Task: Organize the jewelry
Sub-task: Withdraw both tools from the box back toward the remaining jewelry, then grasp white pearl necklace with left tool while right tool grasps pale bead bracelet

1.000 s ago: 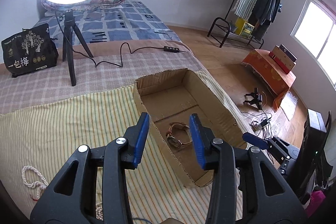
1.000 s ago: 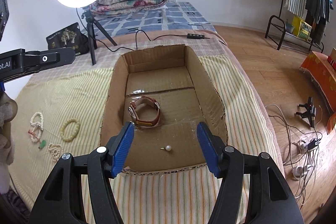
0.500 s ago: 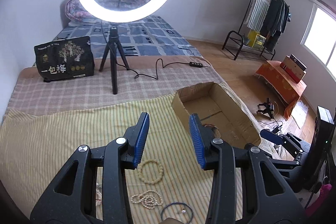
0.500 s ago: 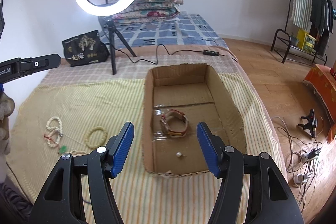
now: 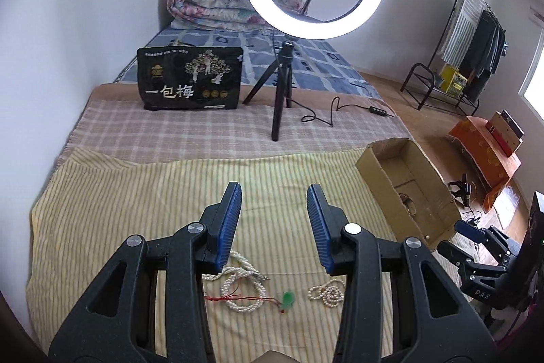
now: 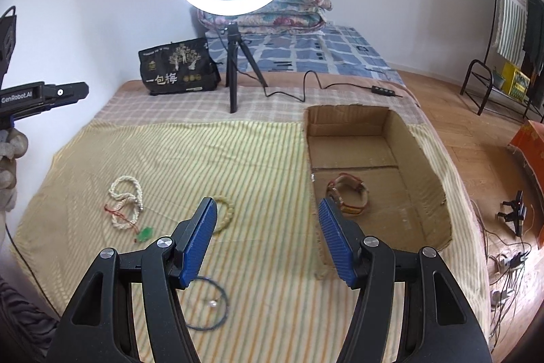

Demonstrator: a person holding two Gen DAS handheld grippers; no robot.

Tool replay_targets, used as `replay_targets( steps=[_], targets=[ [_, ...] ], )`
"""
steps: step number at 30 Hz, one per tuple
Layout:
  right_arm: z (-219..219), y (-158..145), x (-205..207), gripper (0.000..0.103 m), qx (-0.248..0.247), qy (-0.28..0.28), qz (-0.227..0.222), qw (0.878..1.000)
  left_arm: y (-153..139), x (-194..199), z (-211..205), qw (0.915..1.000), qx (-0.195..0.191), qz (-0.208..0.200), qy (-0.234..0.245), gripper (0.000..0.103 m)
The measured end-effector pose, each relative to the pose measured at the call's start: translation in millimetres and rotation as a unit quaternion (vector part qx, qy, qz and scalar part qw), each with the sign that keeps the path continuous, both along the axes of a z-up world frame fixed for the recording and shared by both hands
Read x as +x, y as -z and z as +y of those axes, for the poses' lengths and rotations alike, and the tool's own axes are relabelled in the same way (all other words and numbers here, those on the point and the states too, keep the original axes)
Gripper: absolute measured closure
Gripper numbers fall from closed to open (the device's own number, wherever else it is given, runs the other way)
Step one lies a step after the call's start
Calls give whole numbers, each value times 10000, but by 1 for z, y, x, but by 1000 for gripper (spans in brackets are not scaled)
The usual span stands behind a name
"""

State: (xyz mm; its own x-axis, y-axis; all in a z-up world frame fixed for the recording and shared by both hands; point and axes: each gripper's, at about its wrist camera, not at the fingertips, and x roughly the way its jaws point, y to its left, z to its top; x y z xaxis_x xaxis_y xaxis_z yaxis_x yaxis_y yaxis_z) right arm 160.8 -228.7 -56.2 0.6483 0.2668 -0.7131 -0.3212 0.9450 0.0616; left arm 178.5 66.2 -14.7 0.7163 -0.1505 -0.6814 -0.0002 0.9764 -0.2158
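Note:
A cardboard box (image 6: 425,172) lies on the striped cloth at the right and holds a brown-strap watch (image 6: 346,193); the box also shows in the left wrist view (image 5: 377,169). My left gripper (image 5: 273,227) is open and empty above a white pearl necklace (image 5: 241,290), a red cord with a green pendant (image 5: 288,298) and a small pearl bracelet (image 5: 326,293). My right gripper (image 6: 267,240) is open and empty, left of the box. Near it lie a yellow bead bracelet (image 6: 227,213), a thin dark cord ring with a pearl (image 6: 212,303) and the pearl necklace (image 6: 125,203).
A ring light on a tripod (image 6: 234,70) and a black bag (image 6: 176,67) stand behind the cloth, with a cable and switch (image 6: 384,91) trailing right. Folded quilts (image 5: 217,2) lie by the wall. The bed edge and wooden floor (image 6: 482,138) are at the right.
Both grippers have swung left, away from the box. The left now looks down on the loose jewelry; the right has left the box and hangs over the cloth. Both stay open.

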Motion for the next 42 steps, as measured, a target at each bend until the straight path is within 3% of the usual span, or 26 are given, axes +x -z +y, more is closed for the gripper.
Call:
replay_targets(
  steps=[16,27,33,37,42],
  targets=[
    [40,38,30,41,56,-279,859,9959,78,10,62,9930,-171,1119,-334,63],
    [48,69,54,41,138,-217,1501,9883,140,32,69,9756,-472,2083,-511,63],
    [43,84,68,42,243,-60,1813,9831,157,40,64,9715,-311,2288,-539,69],
    [42,91,75,57,258,-25,1991,9796,163,45,64,9700,-272,2353,-552,69],
    [43,102,79,58,305,71,2175,9756,171,49,67,9674,-267,2449,-592,77]
  ],
)
